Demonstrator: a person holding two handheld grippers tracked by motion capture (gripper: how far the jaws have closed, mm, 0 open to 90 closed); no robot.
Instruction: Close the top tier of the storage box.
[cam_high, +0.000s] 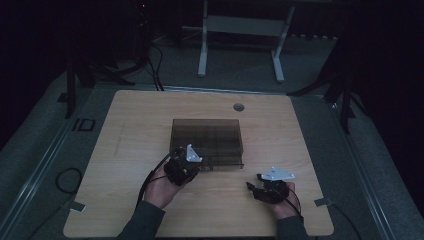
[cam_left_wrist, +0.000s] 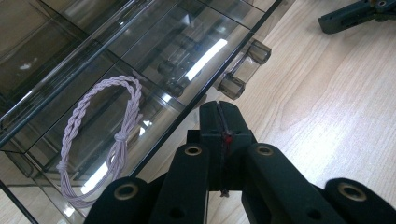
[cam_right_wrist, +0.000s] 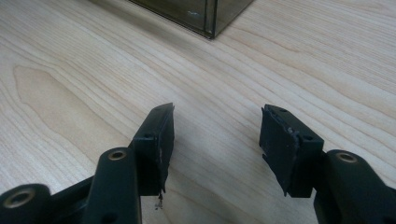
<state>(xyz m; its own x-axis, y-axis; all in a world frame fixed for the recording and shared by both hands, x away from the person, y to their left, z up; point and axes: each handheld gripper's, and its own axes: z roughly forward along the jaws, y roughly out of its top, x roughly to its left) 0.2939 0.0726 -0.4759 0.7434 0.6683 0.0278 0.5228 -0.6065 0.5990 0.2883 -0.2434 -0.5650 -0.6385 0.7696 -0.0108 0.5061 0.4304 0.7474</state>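
A smoky clear plastic box (cam_high: 207, 142) sits near the middle of the desk (cam_high: 130, 200). The left gripper (cam_left_wrist: 219, 122) has its jaws pressed together with nothing between them, the tips right at the box's front edge, just beside a small latch (cam_left_wrist: 243, 67) (whether they touch the box I cannot tell). Inside a compartment of the box, left of the jaws in the left gripper view, lies a loop of pale twisted cord (cam_left_wrist: 100, 140); its lower end is cut off behind the gripper. The right gripper (cam_right_wrist: 217, 135) rests toward the desk's near right corner, well apart from the box, jaws wide and empty. The room beyond the desk is too dark to make out.
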